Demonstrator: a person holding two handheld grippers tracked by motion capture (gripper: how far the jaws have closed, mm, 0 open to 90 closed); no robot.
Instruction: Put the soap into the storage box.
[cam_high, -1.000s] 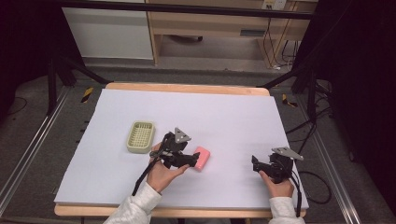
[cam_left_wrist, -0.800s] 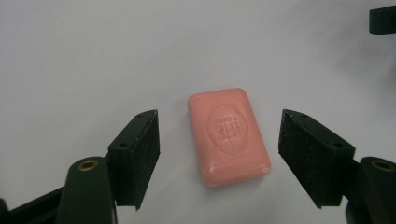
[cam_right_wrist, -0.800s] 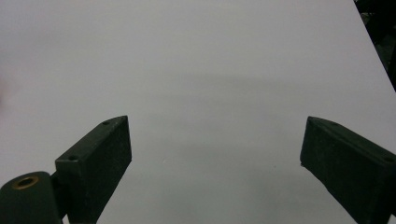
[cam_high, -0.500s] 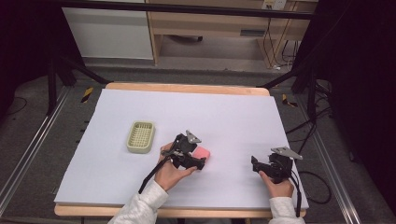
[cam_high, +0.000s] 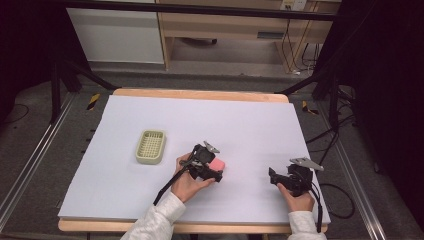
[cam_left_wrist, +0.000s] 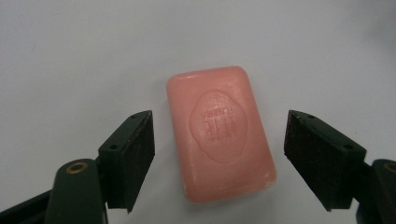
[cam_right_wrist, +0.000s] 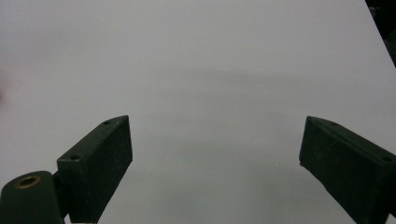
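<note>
a pink bar of soap (cam_left_wrist: 219, 135) lies flat on the white table cover (cam_high: 250, 125), stamped face up, an oval emblem with raised lettering pressed into its middle. the bar is rectangular with rounded corners, its surface smooth and whole. in the high view the soap (cam_high: 217, 164) sits near the front of the table, a little left of centre, well to the right of a pale green basket (cam_high: 150, 146).
</note>
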